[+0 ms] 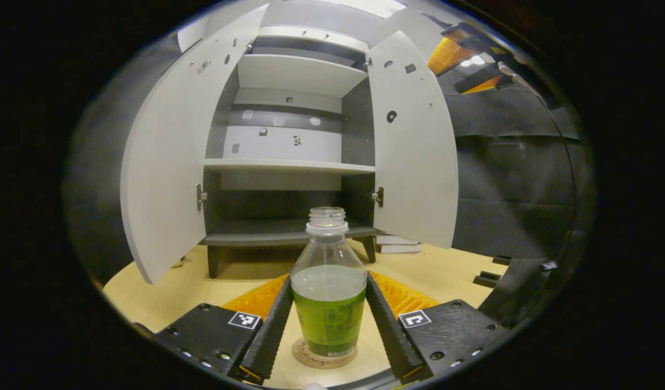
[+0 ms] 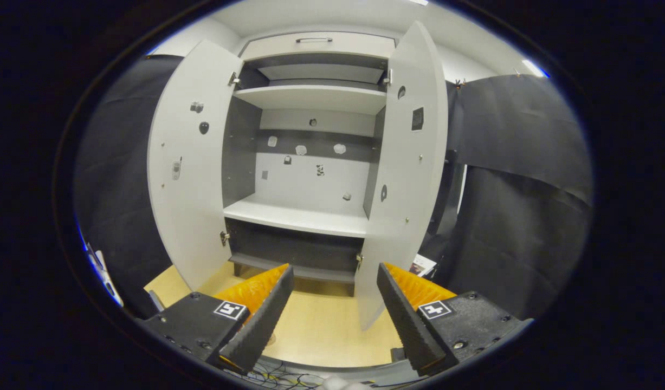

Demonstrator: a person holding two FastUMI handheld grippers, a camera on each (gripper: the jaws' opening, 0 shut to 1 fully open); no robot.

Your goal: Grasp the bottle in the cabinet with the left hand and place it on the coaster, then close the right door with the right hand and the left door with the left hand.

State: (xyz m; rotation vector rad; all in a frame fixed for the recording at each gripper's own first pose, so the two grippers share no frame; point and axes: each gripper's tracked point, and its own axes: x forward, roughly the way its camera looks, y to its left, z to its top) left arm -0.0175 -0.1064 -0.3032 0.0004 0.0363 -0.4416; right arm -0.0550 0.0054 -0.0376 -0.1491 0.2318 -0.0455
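L gripper clamps the bottle, both fingers pressed on its sides; bottle upright on the coaster on the table, uncapped, w/ green liquid in lower part. R gripper spread wide, holding nothing. Cabinet in front, left door & right door both swung open, shelves bare

Light wood bench carries a cabinet standing on short dark legs toward the rear. A round coaster lies flat on the bench near the front, with a bottle upright on it. Flat white items are stacked on the bench beside the cabinet's right leg.
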